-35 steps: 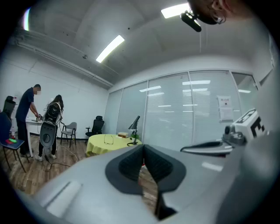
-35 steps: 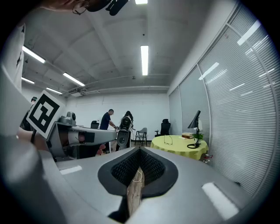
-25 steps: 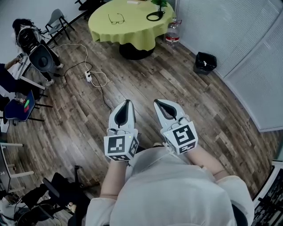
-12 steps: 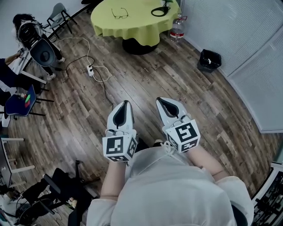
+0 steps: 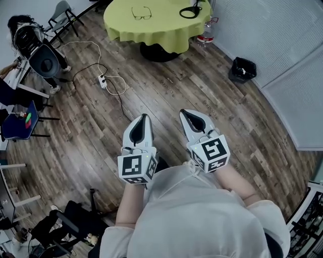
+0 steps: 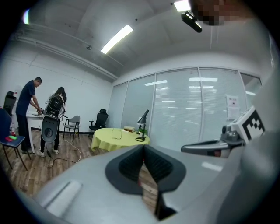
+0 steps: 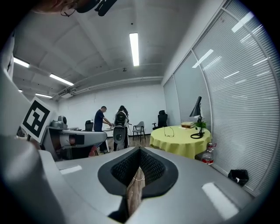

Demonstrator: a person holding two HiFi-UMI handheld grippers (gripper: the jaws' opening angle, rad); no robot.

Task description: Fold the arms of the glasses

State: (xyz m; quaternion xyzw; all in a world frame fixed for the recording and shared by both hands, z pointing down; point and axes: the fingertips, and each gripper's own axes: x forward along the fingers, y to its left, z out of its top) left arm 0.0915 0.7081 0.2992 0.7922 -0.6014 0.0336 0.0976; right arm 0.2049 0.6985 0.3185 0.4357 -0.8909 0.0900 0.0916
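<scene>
At the top of the head view, the glasses [image 5: 142, 13] lie on the round table [image 5: 151, 31], which is covered with a yellow-green cloth. Their arms appear spread open; the exact pose is too small to confirm. A black desk lamp [image 5: 191, 11] stands on the same table, to the right of the glasses and apart from them. A water bottle [image 5: 206, 34] stands on the wooden floor [image 5: 171, 90] just beside the table, and a black bin [image 5: 242, 69] sits further right by the blinds.

Both units are well apart from the table and from the glasses.

- Left hand-held gripper [image 5: 145, 117]: held level in front of the person's torso. Jaws are brought together with nothing between them. The left gripper view confirms the pads meet at the tips [image 6: 143, 146], with only floor visible through the slit below.
- Right hand-held gripper [image 5: 183, 113]: held beside the left unit, not touching it. Jaws are closed and empty; its own view [image 7: 139, 149] shows the same.

Both gripper views look across the room toward the table [image 6: 109, 140] [image 7: 175, 144] and the glasses [image 6: 116, 133] [image 7: 169, 131].

A white power strip [image 5: 102, 81] with coiled cable lies on the floor left of the table. Two people [image 7: 111, 124] stand at a desk on the far left.
</scene>
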